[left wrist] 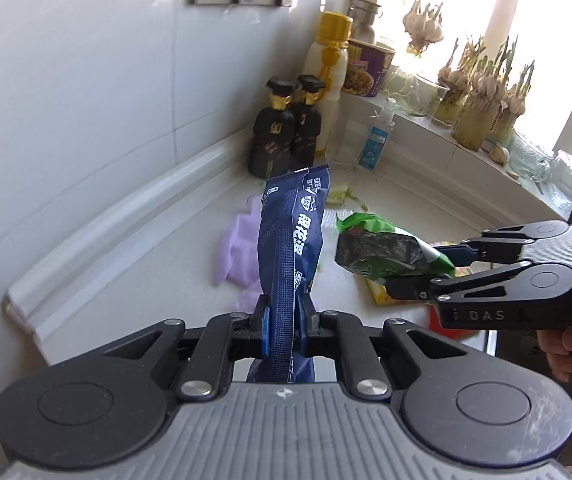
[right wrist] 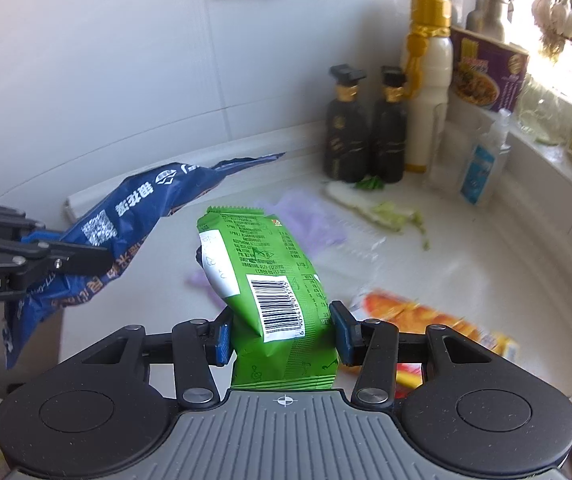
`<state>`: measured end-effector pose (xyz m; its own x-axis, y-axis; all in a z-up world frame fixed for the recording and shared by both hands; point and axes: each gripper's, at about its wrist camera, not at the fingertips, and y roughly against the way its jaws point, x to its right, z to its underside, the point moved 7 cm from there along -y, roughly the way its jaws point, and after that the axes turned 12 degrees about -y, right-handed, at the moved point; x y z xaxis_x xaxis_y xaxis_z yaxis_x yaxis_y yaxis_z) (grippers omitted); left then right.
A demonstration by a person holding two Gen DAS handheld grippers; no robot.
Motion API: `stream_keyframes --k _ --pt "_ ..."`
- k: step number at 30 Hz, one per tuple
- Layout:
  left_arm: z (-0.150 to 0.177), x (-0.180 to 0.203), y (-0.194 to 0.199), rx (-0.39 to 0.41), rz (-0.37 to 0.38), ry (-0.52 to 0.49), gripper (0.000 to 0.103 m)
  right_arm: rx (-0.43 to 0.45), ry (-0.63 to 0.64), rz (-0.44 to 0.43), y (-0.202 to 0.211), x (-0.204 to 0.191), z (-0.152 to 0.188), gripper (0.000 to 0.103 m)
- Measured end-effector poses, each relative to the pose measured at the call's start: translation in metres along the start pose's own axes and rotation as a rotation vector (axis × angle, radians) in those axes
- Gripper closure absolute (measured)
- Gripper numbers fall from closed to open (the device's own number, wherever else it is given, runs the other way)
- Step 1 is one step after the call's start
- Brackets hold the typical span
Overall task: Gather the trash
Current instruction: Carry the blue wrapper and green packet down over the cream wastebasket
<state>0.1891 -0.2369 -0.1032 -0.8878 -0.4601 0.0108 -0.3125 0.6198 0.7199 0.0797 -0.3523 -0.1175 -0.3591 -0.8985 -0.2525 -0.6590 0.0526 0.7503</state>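
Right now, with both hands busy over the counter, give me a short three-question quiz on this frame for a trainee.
1. True or false: the left tool is shut on the blue wrapper.
2. What does the right tool hold? A) green packet B) purple glove C) sanitizer bottle
3. Name the orange item lying on the countertop beside the right tool.

Key: 1 true; 2 A; 3 orange snack wrapper.
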Motion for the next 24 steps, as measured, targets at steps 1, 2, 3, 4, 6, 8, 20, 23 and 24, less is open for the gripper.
stream_keyframes --k 1,2,3,4,6,8,20,23,24 --pt "0.005 -0.002 0.005 0.004 0.000 0.013 0.091 -0.004 0.004 -0.005 -0.001 -0.005 0.003 0.057" --pt "0.011 -0.004 0.009 0.008 -0.002 0.027 0.091 -0.009 0.013 -0.008 -0.002 -0.011 0.007 0.057" --pt "0.016 -0.007 0.013 0.011 -0.007 0.041 0.091 -0.014 0.021 -0.010 -0.003 -0.017 0.011 0.057" --pt "0.021 -0.009 0.017 0.013 -0.014 0.054 0.091 -0.021 0.028 -0.013 -0.004 -0.023 0.014 0.057" --pt "0.031 -0.014 0.025 0.020 -0.030 0.078 0.091 -0.036 0.041 -0.022 -0.006 -0.035 0.020 0.057" --pt "0.041 -0.019 0.034 0.028 -0.044 0.104 0.091 -0.046 0.056 -0.038 -0.009 -0.049 0.026 0.057" --pt "0.113 -0.058 0.079 0.018 -0.159 0.306 0.091 -0.131 0.168 -0.144 -0.025 -0.136 0.061 0.057" --pt "0.131 -0.067 0.088 0.010 -0.192 0.367 0.091 -0.152 0.207 -0.175 -0.028 -0.159 0.069 0.057" --pt "0.138 -0.070 0.091 0.006 -0.202 0.388 0.091 -0.159 0.221 -0.184 -0.030 -0.166 0.071 0.057"
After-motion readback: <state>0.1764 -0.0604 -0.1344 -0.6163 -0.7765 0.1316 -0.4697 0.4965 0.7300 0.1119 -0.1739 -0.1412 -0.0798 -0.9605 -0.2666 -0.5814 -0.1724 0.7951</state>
